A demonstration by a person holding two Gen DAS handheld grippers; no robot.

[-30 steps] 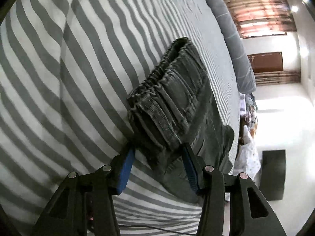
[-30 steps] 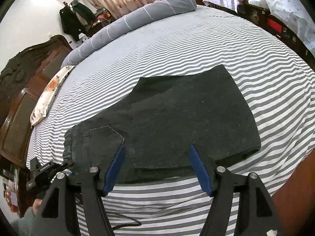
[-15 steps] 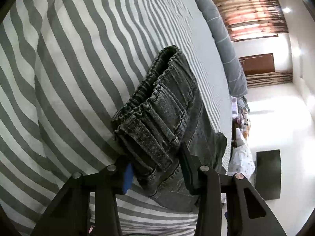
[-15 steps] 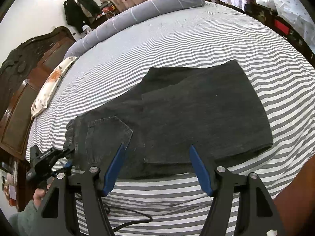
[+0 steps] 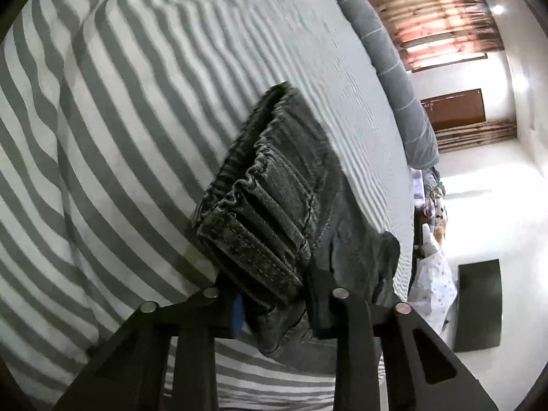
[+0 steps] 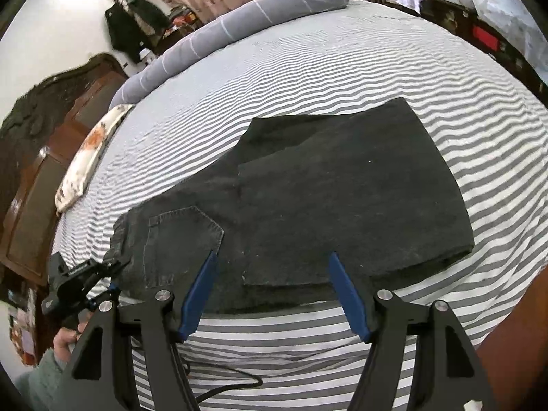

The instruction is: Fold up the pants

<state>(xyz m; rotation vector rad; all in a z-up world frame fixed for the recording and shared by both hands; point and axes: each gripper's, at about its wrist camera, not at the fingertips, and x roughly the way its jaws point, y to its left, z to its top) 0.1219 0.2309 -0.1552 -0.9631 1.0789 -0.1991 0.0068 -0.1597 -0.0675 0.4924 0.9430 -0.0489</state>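
Note:
Dark grey pants [image 6: 328, 198] lie on the striped bed, legs folded back over themselves, back pocket up at the left end. My left gripper [image 5: 274, 308] is shut on the pants' elastic waistband [image 5: 260, 233], which bunches up between the jaws; it also shows in the right wrist view [image 6: 102, 274] at the waistband corner. My right gripper [image 6: 274, 294] is open and empty, its blue pads either side of the near edge of the pants, just above the cloth.
The grey-and-white striped sheet [image 6: 342, 61] covers the whole bed. A long grey rolled bolster [image 6: 239, 27] lies along the far edge. A patterned pillow [image 6: 89, 157] and dark wooden headboard [image 6: 41, 130] are at the left. A black cable [image 6: 226, 383] lies near me.
My left gripper has closed on the waistband and drawn it in between the jaws. My right gripper has moved slightly closer to the pants' near edge, still open.

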